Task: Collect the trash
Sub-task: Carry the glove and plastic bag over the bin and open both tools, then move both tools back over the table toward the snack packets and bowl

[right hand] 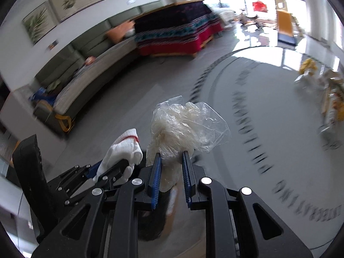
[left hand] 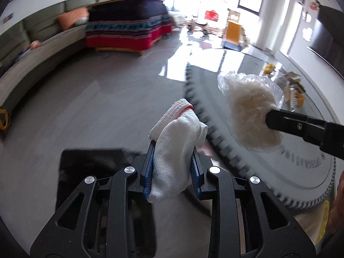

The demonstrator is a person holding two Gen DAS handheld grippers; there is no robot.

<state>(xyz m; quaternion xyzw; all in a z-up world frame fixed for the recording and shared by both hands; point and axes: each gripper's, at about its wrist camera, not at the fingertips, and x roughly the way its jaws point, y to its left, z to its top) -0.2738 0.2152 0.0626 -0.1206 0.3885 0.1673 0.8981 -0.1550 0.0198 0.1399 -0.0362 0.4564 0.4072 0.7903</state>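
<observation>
Two grippers, each carrying trash.
Left gripper point(left hand: 173, 163) jaws clamp a white glove point(left hand: 176, 142); right gripper point(right hand: 171, 169) jaws pinch a crumpled plastic bag point(right hand: 185, 124).

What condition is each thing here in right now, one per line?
Left tongs: shut on the white glove.
White glove: limp, pinched, lifted.
Right tongs: shut on the plastic bag.
Plastic bag: crumpled, lifted.
Wrappers: lying on the round mat.

Lettering rings the round rug point(right hand: 279, 111), too blurred to read.
</observation>
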